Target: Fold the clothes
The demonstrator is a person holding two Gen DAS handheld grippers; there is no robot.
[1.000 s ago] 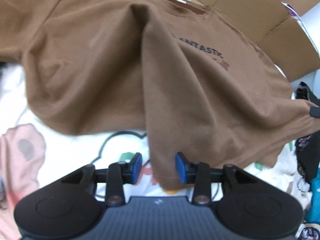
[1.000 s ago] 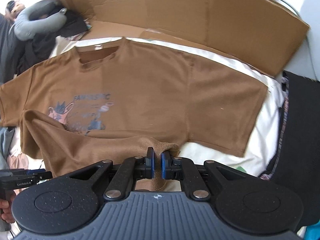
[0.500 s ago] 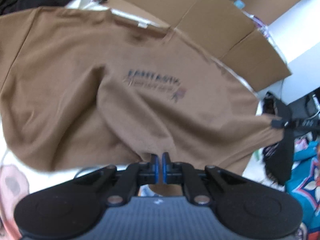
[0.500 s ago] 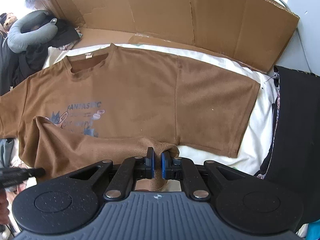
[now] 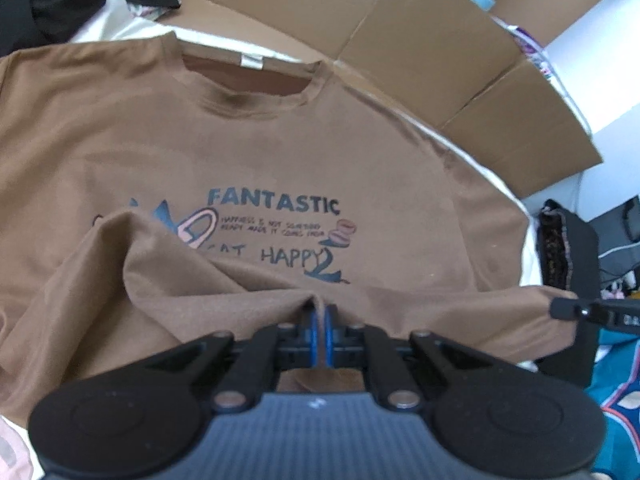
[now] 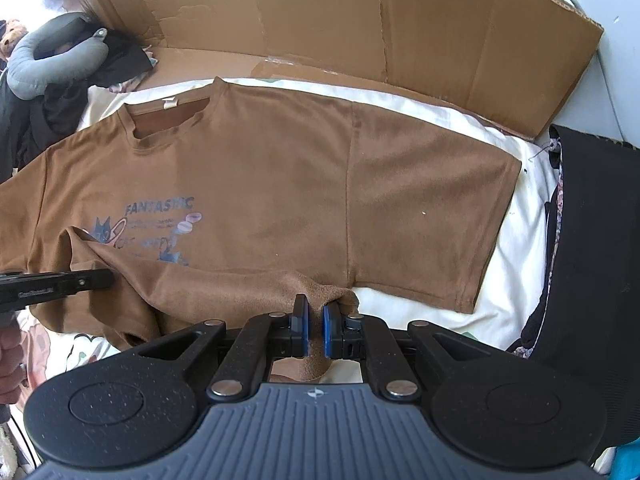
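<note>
Brown hem: pinched in both jaws, low centre of each wrist view.
Left gripper (image 5: 320, 330): jaws clamped tight on a fold of the hem.
Right gripper (image 6: 315, 330): jaws narrow, gripping the hem's other end.
T-shirt (image 6: 280, 184): brown, print up, spread on a white sheet (image 6: 520, 216), filling mid-frame.
Cardboard (image 6: 400, 28): standing behind the collar, upper frame.
Neck pillow (image 6: 52, 56): grey, upper left.
</note>
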